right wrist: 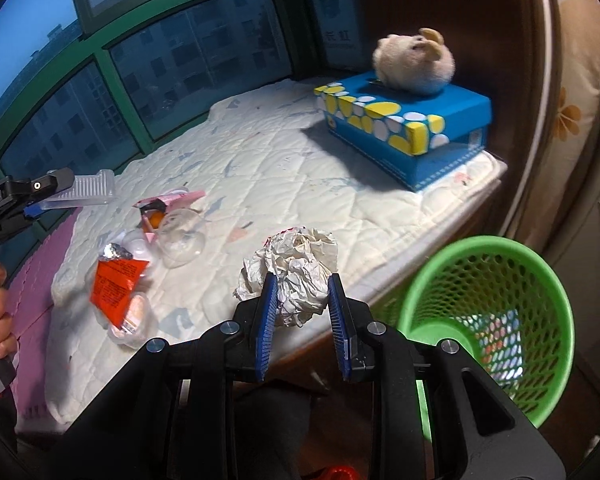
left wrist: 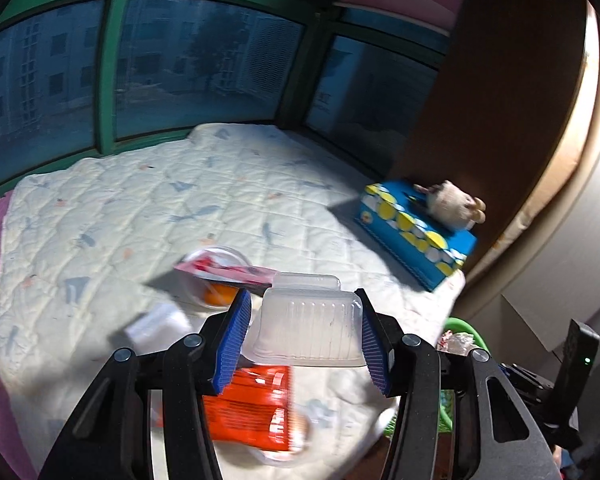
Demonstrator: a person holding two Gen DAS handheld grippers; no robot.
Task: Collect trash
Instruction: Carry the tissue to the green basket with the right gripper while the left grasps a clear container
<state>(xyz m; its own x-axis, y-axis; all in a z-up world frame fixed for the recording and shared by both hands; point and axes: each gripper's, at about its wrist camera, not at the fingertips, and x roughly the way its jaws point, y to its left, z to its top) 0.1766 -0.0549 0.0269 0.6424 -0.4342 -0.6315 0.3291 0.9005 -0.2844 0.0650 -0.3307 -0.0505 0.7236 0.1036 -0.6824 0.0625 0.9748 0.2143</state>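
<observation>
The left gripper [left wrist: 304,336] is clamped on a clear plastic clamshell box [left wrist: 308,330], its blue pads pressed to the box's two short ends, so the long axis runs from 9 to 3 o'clock across the fingers; the ribbed base faces the camera and the hinged lid [left wrist: 306,280] stands behind it toward 12. In the right wrist view the same box [right wrist: 82,190] is lifted clear of the quilted mat [right wrist: 260,168], at 9 o'clock, near the window frame [right wrist: 100,46].

The right gripper [right wrist: 302,308] is closed on a crumpled paper ball [right wrist: 296,276], which bulges out past the fingertips toward 12; it is a rough lump with no clear long axis, held just over the mat's near edge.

A green mesh basket [right wrist: 496,256] stands upright at 3 to 4 o'clock below the mat's edge, mouth open; something pale and coloured shows through its wall low down, too blurred to name.

On the mat toward 9 o'clock lie an orange-red wrapper [right wrist: 116,284], a clear cup [right wrist: 180,240] tipped on its side and a pink packet [right wrist: 168,202]. The mat's middle is bare. A blue tissue box [right wrist: 408,128] with a plush toy [right wrist: 414,62] on top sits at 1 o'clock, by the far right edge
</observation>
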